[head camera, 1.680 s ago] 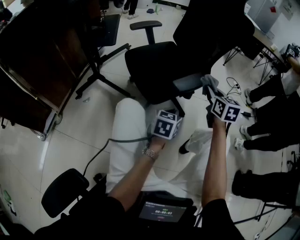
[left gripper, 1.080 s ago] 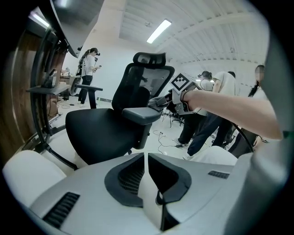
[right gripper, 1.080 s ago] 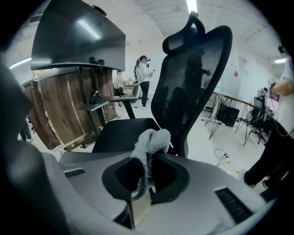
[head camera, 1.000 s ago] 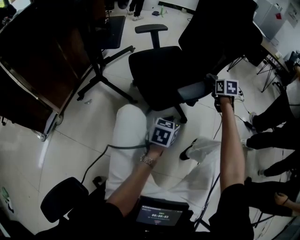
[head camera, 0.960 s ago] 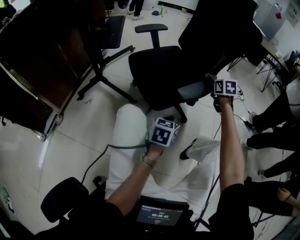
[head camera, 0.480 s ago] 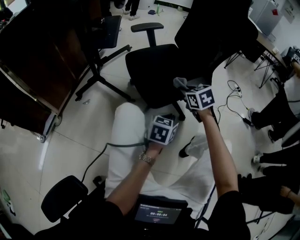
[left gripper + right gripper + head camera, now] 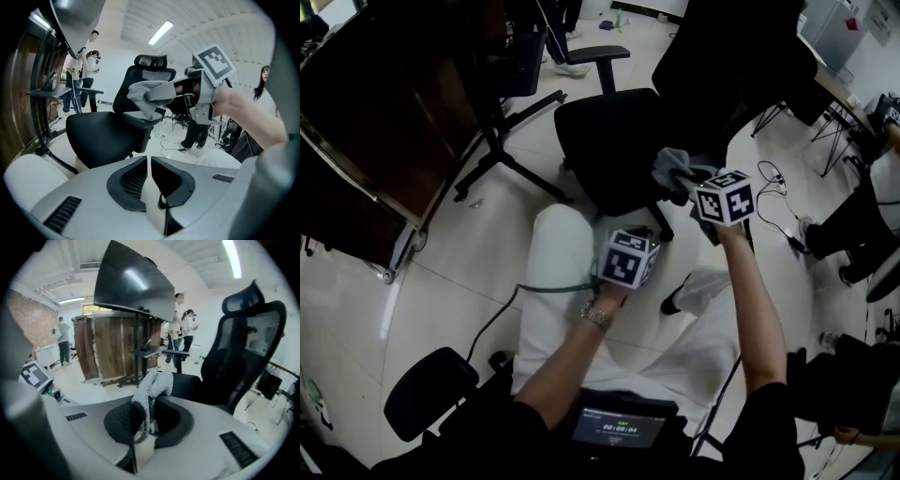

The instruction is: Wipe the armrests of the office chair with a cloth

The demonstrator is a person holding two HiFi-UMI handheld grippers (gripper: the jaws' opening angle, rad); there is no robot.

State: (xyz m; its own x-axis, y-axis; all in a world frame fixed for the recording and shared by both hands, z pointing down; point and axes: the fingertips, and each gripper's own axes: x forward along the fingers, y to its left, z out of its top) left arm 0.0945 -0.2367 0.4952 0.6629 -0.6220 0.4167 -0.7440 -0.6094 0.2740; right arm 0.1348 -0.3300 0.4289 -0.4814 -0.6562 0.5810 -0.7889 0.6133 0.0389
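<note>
The black office chair (image 7: 619, 131) stands ahead of me, its far armrest (image 7: 598, 54) bare. My right gripper (image 7: 686, 180) is shut on a grey cloth (image 7: 670, 166), which lies on the near armrest and hides its pad in the head view. From the left gripper view, the cloth (image 7: 147, 96) rests on the near armrest (image 7: 140, 119). The right gripper view shows the cloth (image 7: 151, 390) bunched between the jaws of the right gripper (image 7: 147, 416). My left gripper (image 7: 149, 161) is shut on nothing and hangs low over my knee, short of the seat (image 7: 103, 136).
A second chair's star base (image 7: 502, 141) and a wooden desk (image 7: 384, 122) stand at the left. Cables (image 7: 773, 178) lie on the floor at the right, where people's legs (image 7: 862, 244) stand. More people (image 7: 82, 75) stand at the back.
The right gripper has slid the cloth along the near armrest from its right end toward the left, then slightly back right. The left gripper has hardly moved.
</note>
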